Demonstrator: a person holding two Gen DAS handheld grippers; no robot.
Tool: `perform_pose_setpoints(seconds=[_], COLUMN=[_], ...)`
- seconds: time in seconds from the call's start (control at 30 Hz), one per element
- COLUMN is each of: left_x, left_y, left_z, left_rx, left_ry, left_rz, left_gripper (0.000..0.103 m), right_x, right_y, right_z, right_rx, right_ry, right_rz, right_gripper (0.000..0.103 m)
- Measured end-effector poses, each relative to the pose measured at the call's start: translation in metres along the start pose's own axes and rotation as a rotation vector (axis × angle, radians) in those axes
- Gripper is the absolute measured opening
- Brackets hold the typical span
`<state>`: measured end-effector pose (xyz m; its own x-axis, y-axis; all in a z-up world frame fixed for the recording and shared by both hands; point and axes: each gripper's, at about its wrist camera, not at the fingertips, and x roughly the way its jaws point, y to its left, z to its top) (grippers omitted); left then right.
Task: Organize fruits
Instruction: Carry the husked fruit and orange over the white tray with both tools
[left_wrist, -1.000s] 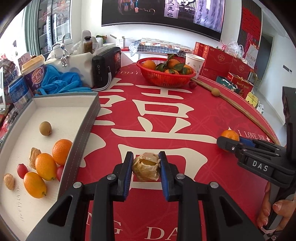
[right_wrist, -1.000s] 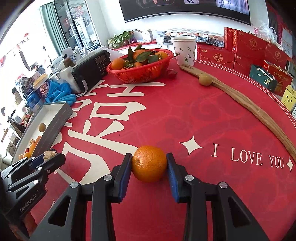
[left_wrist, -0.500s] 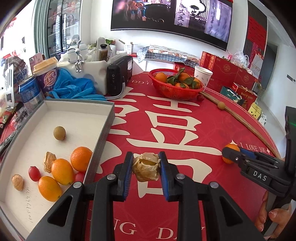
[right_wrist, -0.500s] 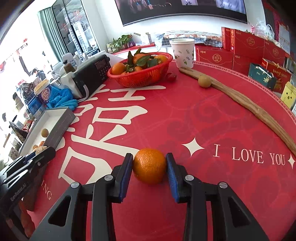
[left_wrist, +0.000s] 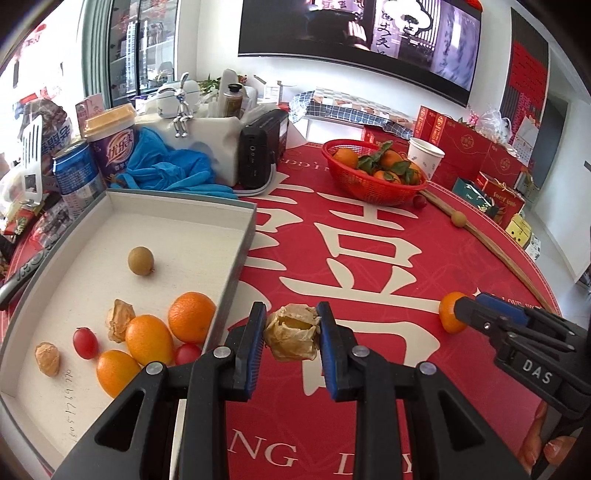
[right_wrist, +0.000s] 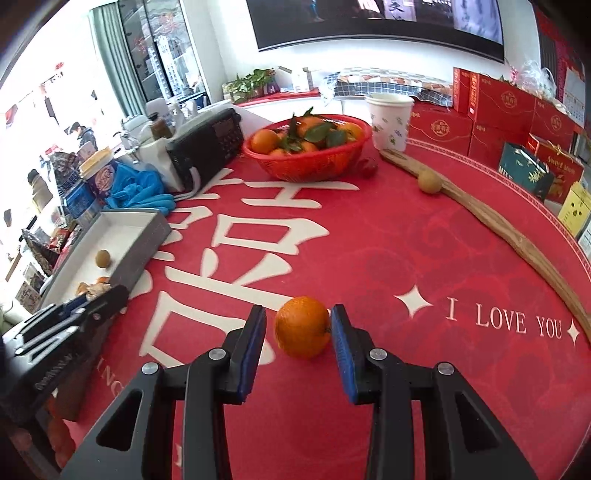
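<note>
I've got the left claw (left_wrist: 291, 334) pinching a husked physalis (left_wrist: 292, 336) just right of the tray (left_wrist: 236, 266), and the right claw (right_wrist: 298, 332) clamped on an orange (right_wrist: 302, 326) above the red surface (right_wrist: 388, 240). Tray already holds several fruits. Left to do, I'd say: drop both in, then the far longan (right_wrist: 429, 181) and cherry tomato (right_wrist: 368, 167).

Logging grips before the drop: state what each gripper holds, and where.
Left gripper: husked berry, fingers pinching its papery sides. Right gripper: orange, held across its middle, though a sliver of gap shows beside one finger.
</note>
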<state>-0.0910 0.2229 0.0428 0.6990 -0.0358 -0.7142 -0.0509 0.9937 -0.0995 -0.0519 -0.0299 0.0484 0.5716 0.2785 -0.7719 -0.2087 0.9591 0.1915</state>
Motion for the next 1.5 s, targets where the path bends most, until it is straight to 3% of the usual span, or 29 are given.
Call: perform_pose_setpoints(seconds=[0.4,0.43,0.47,0.5,0.53,0.6,0.7,0.73,0.83,1.03,1.13,1.27,1.5], left_x=[-0.027,-0.028,-0.028,-0.028,-0.028,-0.028,-0.028,-0.027,-0.025,-0.023,-0.021,-0.021,-0.019], left_y=[0.043,0.047,0.051,0.054,0.058,0.062,0.066,0.066,0.065,0.062,0.065,0.066,0.068], left_z=[0.016,0.017,0.017,0.018,0.018,0.018,0.019,0.019,0.018,0.017,0.016,0.016,0.015], left_rx=[-0.1,-0.114,-0.125,-0.135,-0.144,-0.156,-0.164,-0.165,-0.165,-0.153,-0.158,-0.164,-0.163], left_ry=[-0.089,-0.091,-0.091,-0.091,-0.09,-0.088,-0.084,-0.081,-0.07,-0.066,-0.059,-0.054,-0.05], left_rz=[0.018,0.018,0.02,0.021,0.022,0.026,0.026,0.024,0.015,0.016,0.021,0.02,0.032], left_gripper=[0.03,0.03,0.03,0.03,0.03,0.03,0.03,0.03,0.031,0.031,0.03,0.031,0.031], right_x=[-0.009,-0.004,0.003,0.007,0.009,0.016,0.031,0.036,0.046,0.051,0.05,0.049,0.039], right_y=[0.031,0.034,0.037,0.039,0.041,0.045,0.036,0.032,0.019,0.023,0.029,0.031,0.039], right_z=[0.014,0.013,0.011,0.01,0.007,0.005,0.005,0.004,0.001,0.008,0.007,0.004,0.012], right_rx=[-0.063,-0.087,-0.11,-0.125,-0.141,-0.168,-0.133,-0.119,-0.079,-0.106,-0.121,-0.113,-0.077], right_ry=[-0.01,0.01,0.034,0.032,0.015,-0.003,0.042,0.055,0.067,0.066,0.061,0.069,0.081], right_rz=[0.009,-0.005,-0.022,-0.035,-0.065,-0.129,-0.147,-0.148,-0.137,-0.121,-0.139,-0.143,-0.056], right_gripper=[0.038,0.049,0.076,0.085,0.086,0.086,0.086,0.085,0.07,0.068,0.039,0.039,0.039])
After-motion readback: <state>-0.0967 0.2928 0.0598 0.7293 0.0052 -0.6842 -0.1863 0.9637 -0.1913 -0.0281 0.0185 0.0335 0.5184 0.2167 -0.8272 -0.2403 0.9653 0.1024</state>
